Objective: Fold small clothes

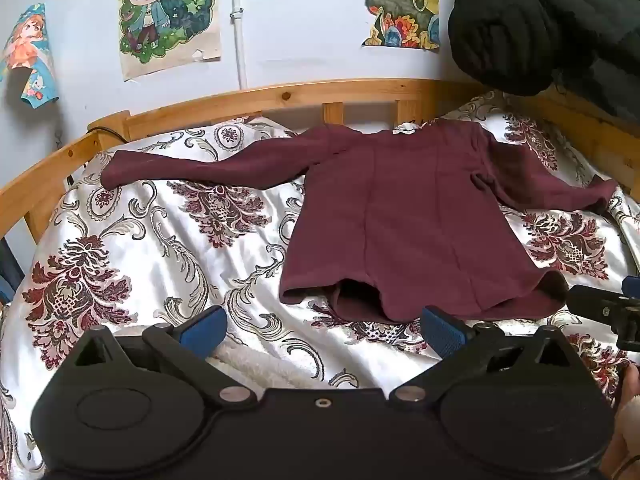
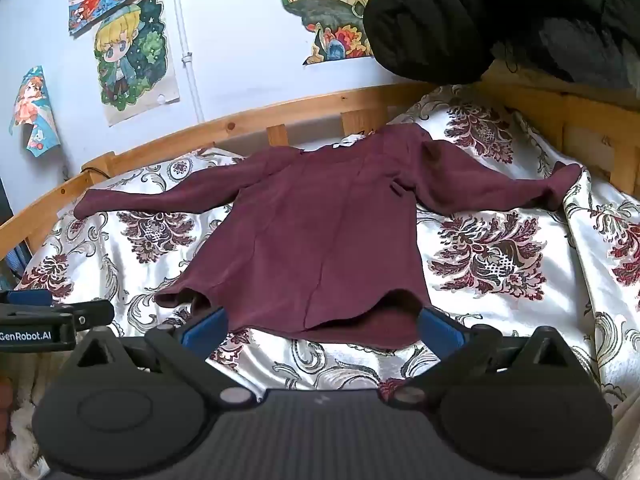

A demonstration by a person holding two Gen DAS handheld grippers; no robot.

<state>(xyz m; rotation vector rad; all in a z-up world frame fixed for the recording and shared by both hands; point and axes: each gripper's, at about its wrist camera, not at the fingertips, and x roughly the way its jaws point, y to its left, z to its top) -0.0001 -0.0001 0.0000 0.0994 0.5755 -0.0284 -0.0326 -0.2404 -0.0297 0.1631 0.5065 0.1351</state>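
Maroon top [image 1: 404,216]: lying spread flat on the floral bedspread [image 1: 160,240], sleeves reaching out to both sides, hem sitting just ahead of both grippers. Left gripper [image 1: 324,326]: hovering with jaws standing wide, gripping nothing, hem slightly ahead and to its right. Right gripper [image 2: 322,326]: likewise gaping empty, its blue pads [image 2: 440,330] flanking the hem's near edge.

One maroon long-sleeved knit top [image 2: 320,236] with two sleeves lies spread out. One floral satin bedspread [image 1: 160,248]. One pine bed frame [image 1: 280,94]. Four cartoon paper posters [image 2: 134,56] in the right view, possibly more. Two black-and-blue claws [image 1: 322,326] [image 2: 322,326].
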